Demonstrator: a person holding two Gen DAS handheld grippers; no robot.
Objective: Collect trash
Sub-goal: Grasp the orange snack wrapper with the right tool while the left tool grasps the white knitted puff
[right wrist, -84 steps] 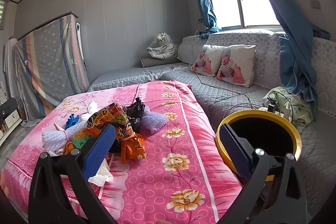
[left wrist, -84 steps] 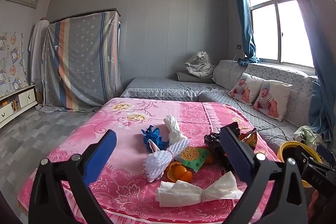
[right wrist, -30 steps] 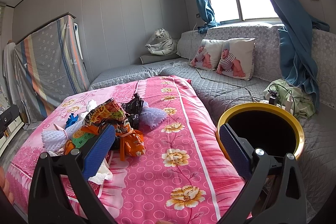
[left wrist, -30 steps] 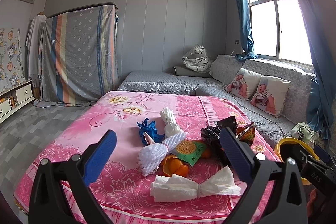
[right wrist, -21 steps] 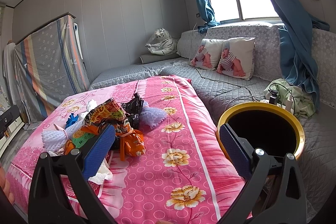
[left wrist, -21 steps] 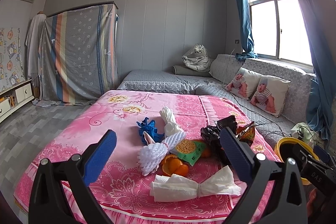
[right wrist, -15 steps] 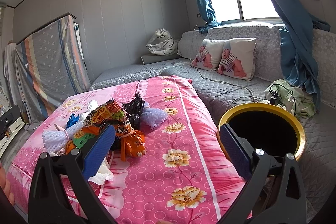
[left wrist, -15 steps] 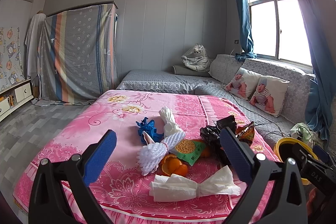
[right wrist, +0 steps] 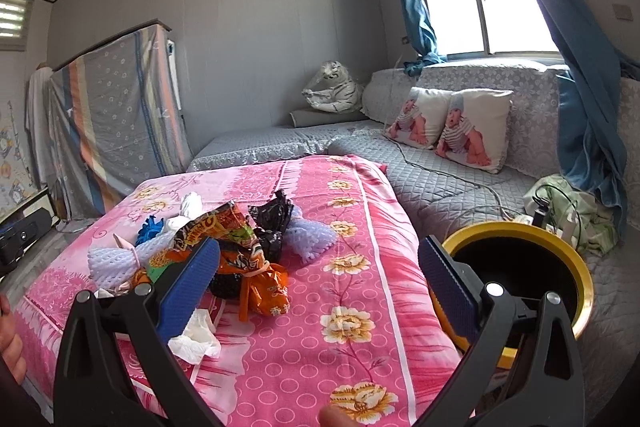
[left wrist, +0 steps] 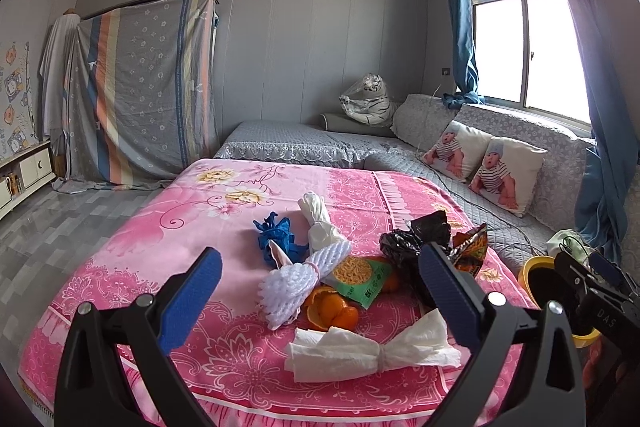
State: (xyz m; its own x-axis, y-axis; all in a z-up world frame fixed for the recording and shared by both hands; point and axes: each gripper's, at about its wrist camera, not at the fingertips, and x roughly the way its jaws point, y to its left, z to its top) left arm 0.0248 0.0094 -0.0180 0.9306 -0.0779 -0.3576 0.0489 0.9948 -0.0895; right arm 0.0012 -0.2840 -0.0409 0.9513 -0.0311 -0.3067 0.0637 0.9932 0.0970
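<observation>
Several pieces of trash lie heaped on the pink floral bedspread (left wrist: 168, 227). At lower centre of the left wrist view sit a tied white tissue (left wrist: 368, 349), orange peel (left wrist: 330, 309), a white foam net (left wrist: 298, 281) and a blue scrap (left wrist: 276, 235). The left gripper (left wrist: 320, 291) is spread wide and holds nothing. Only the right wrist view shows the orange snack wrapper (right wrist: 264, 287) fully and, at lower right, the whole yellow-rimmed bin (right wrist: 520, 231) beside the bed. The right gripper (right wrist: 320, 287) is likewise wide and bare.
</observation>
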